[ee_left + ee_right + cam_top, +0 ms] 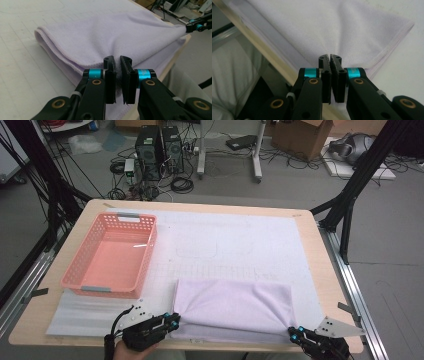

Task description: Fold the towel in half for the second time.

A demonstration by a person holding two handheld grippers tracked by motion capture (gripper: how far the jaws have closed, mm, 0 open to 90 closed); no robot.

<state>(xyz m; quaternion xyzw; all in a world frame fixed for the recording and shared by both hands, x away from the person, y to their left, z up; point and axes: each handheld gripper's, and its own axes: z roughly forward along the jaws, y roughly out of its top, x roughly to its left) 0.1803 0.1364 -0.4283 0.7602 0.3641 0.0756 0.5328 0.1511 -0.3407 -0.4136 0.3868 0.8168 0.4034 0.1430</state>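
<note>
A pale lilac cloth [234,307] lies folded on the table's near half. My left gripper [175,321] is shut on the cloth's near left corner; in the left gripper view the fabric [105,40] is pinched between the two black jaws [117,60]. At the near right corner my right gripper [294,334] is shut on the cloth too, and the right gripper view has the hemmed cloth [337,27] bunching into its closed jaws [330,57]. The near edge is lifted a little between both grippers. The right gripper [196,26] also appears far off in the left gripper view.
A pink plastic basket [85,270] stands empty at the table's left. A white gridded mat [235,240] covers the wooden table [320,270]. Beyond the far edge are computer towers [159,150], cables and a cardboard box [305,137] on the floor.
</note>
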